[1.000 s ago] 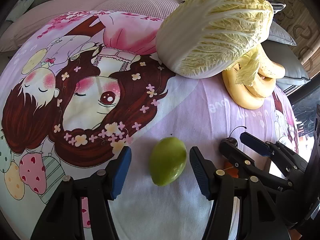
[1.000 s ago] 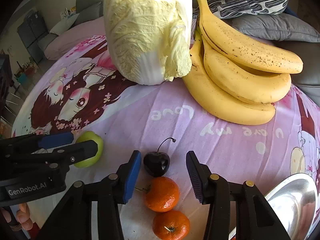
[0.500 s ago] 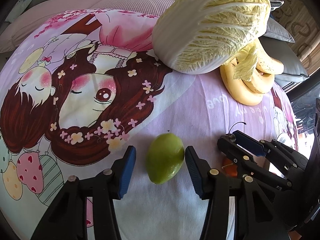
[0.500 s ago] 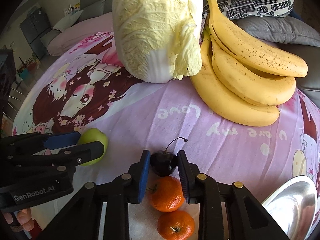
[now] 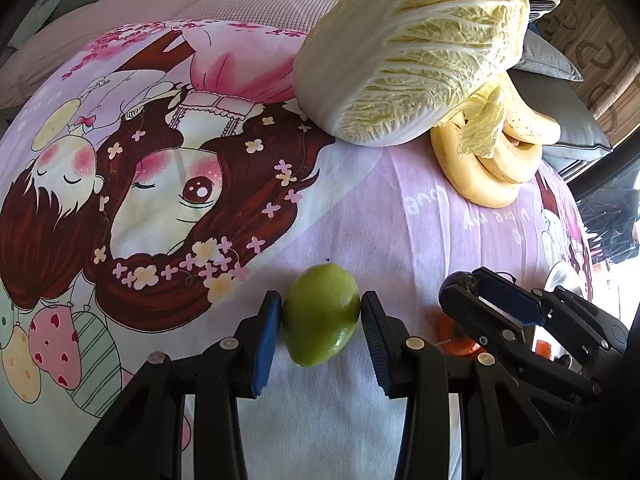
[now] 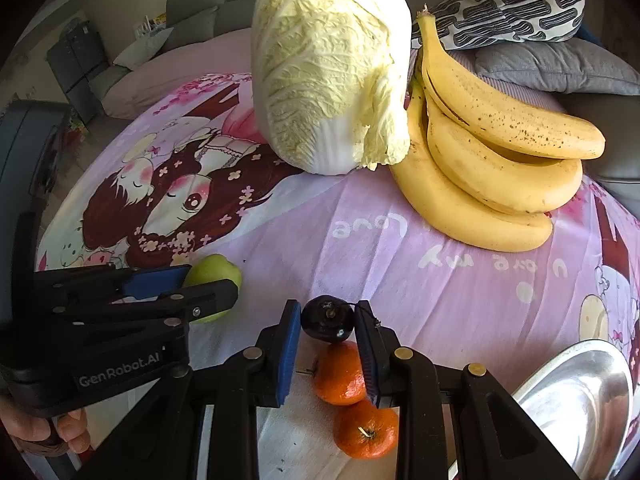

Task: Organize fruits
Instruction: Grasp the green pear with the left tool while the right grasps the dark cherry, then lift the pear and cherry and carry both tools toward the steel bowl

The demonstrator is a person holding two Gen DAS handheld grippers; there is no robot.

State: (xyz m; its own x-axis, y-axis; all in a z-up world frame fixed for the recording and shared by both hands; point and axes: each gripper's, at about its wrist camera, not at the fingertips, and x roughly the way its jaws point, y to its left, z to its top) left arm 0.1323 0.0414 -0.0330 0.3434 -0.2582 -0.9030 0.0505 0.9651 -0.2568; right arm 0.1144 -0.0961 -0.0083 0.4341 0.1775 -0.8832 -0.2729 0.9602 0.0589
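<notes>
Green fruit [image 5: 322, 316] sits on the printed bedsheet [image 5: 400, 240], between my left gripper [image 5: 320, 322] jaws, which are closing with pads at its sides. Right gripper [image 6: 327, 326] jaws are clamped on the dark cherry [image 6: 327, 318], just above 2 tangerines [image 6: 340, 372]. Risks: cherry bruises or pops out under squeeze; soft sheet lets the green fruit roll; both grippers near, could collide when lifting.

A pink cartoon-girl print is shown on the bedsheet [image 6: 400, 264]; the cabbage [image 6: 328, 68] is coloured pale yellow, the bananas [image 6: 492, 168] speckled yellow, the tangerines [image 6: 340, 376] orange, the cushion [image 6: 516, 8] black-and-white patterned
</notes>
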